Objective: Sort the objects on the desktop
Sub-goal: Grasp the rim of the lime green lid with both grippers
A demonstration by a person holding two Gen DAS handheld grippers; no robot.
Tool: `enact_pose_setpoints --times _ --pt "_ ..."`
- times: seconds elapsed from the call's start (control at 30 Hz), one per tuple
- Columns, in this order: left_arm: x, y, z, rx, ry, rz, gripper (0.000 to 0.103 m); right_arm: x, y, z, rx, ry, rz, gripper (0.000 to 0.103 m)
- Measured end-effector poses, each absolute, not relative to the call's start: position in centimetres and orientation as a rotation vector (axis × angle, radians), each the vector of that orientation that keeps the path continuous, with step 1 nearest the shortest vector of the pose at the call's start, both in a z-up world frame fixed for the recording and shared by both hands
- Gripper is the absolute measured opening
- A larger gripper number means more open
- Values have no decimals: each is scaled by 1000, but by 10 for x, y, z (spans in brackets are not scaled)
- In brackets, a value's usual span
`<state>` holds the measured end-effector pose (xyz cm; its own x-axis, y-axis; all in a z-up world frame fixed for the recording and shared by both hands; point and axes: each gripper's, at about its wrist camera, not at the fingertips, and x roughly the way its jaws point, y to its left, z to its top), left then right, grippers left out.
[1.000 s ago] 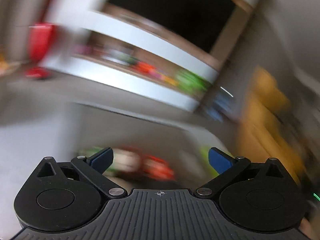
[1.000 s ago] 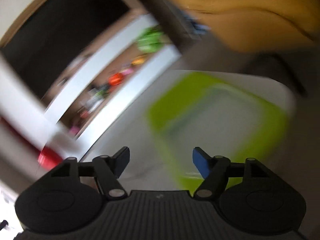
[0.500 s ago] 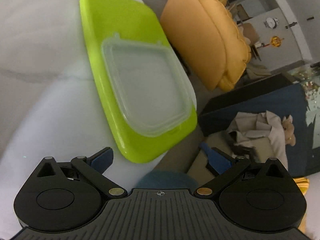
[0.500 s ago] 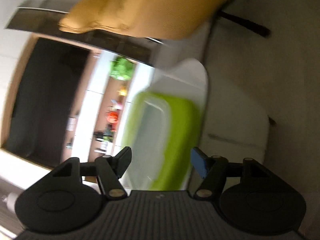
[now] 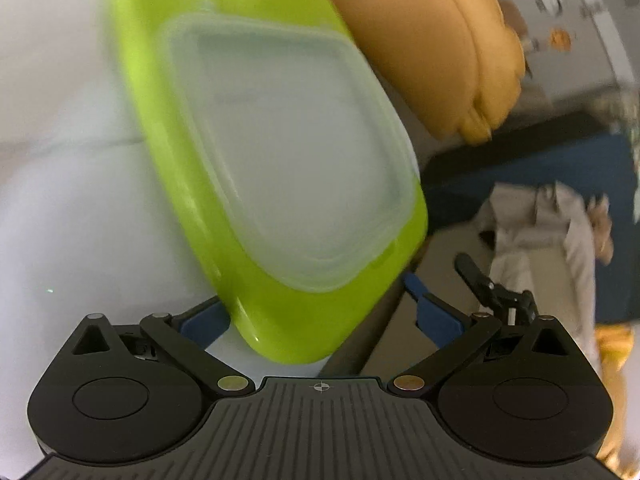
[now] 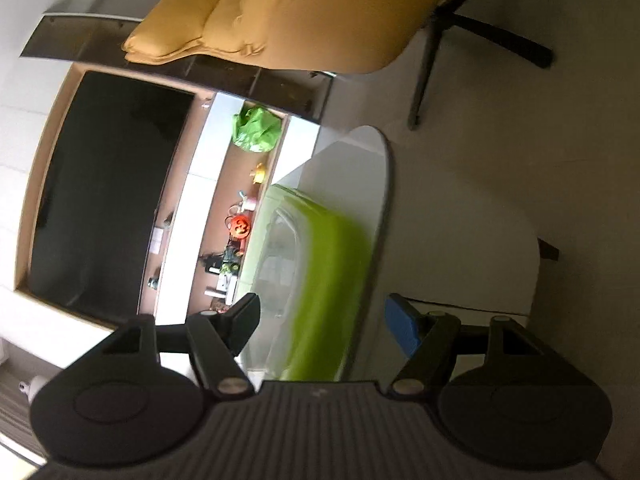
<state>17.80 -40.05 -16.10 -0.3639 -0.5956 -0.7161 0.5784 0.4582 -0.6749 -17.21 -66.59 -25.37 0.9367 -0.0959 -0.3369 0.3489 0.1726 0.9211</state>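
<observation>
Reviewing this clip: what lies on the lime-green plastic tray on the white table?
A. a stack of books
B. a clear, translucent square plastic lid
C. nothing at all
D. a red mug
B. In the left wrist view a clear, translucent square plastic lid lies flat on the lime-green plastic tray, which rests on the white table.

living room: mustard armchair [image 6: 304,12], television [image 6: 104,188], toy-cluttered shelf [image 6: 240,216]

You see a lime-green tray [image 5: 192,184] holding a frosted, translucent lid [image 5: 296,168] on the white worktop [image 5: 72,184]. Beside it sits a mustard-yellow cushion [image 5: 420,40]. Your hand-held gripper [image 5: 316,316] is black with blue pads.
</observation>
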Motion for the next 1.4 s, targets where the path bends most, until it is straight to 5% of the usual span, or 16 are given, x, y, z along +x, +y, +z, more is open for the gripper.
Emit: enact_pose_setpoints --times 0.17,0.47,0.5,0.53,0.63,0.83,0.97,1.13,1.17,1.4 --pt "158 -436 -165 -12 1567 -1312 103 -164 -661 -265 1368 220 -336 72" --pt "190 -329 -160 -437 1524 -1124 103 -146 -666 -293 1427 180 -374 71" --pt "193 -319 -159 -461 1510 -1110 103 -144 -664 -293 1418 182 -384 67" --pt "195 -312 -158 -485 1500 -1101 103 -143 -664 -293 1413 177 -394 50" --pt "195 -301 -161 -531 1505 -1088 103 -146 -661 -290 1417 166 -432 37" --pt "192 -295 -167 -546 1535 -1129 103 -177 -638 -280 1429 284 -401 42" --pt "194 -291 -172 -565 1564 -1145 103 -182 -629 -283 1339 230 -500 70" --pt "200 -284 -173 -614 1536 -1130 103 -164 -633 -294 1353 100 -623 71" --pt "200 -287 -173 -613 1536 -1127 103 -161 -633 -295 1364 83 -619 62" --pt "205 -300 -177 -714 1532 -1181 103 -170 -650 -287 1738 -2 -387 43"
